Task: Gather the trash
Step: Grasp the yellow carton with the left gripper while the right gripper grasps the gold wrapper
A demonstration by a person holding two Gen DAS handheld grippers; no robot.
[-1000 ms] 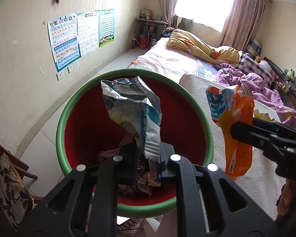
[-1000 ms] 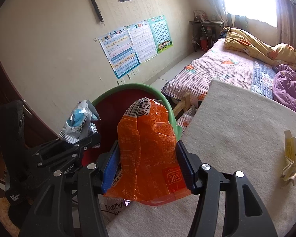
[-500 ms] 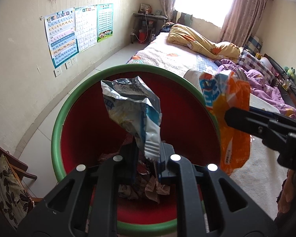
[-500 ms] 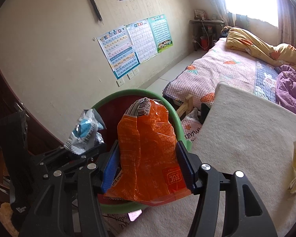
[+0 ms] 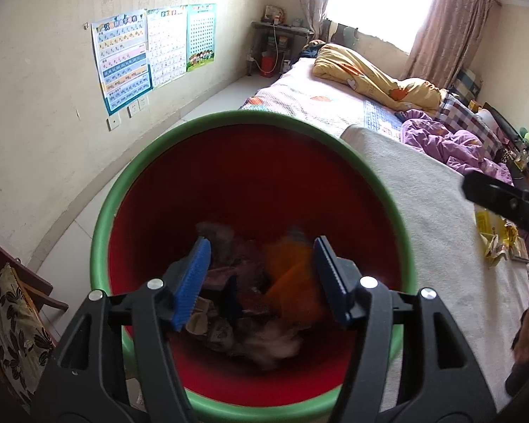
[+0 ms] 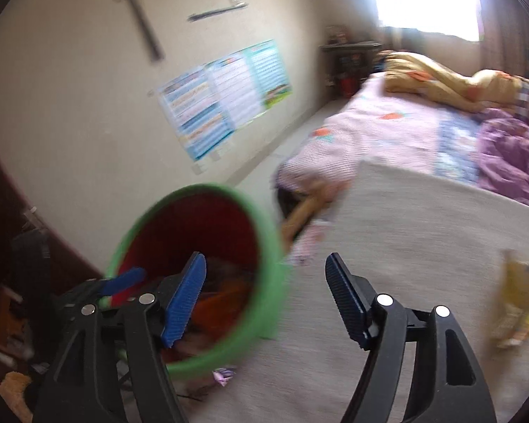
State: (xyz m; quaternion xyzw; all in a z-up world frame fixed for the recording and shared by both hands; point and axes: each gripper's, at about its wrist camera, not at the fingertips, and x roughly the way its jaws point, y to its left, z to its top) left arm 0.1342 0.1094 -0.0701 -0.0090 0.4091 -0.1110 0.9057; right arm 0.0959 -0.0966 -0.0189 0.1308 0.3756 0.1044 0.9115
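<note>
Orange wrapper lies blurred inside the red bin, among other litter; its long axis and heading cannot be determined. Left gripper over the bin: jaws have just been opening, nothing between them; the silver-blue packet it held earlier is gone. Right gripper beside the bin: jaws likewise just opened, empty. Yellow wrapper remains on the bedspread.

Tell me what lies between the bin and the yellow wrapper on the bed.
Only bare cream blanket lies between the bin and the yellow wrapper, as the right wrist view shows; the left wrist view agrees.
</note>
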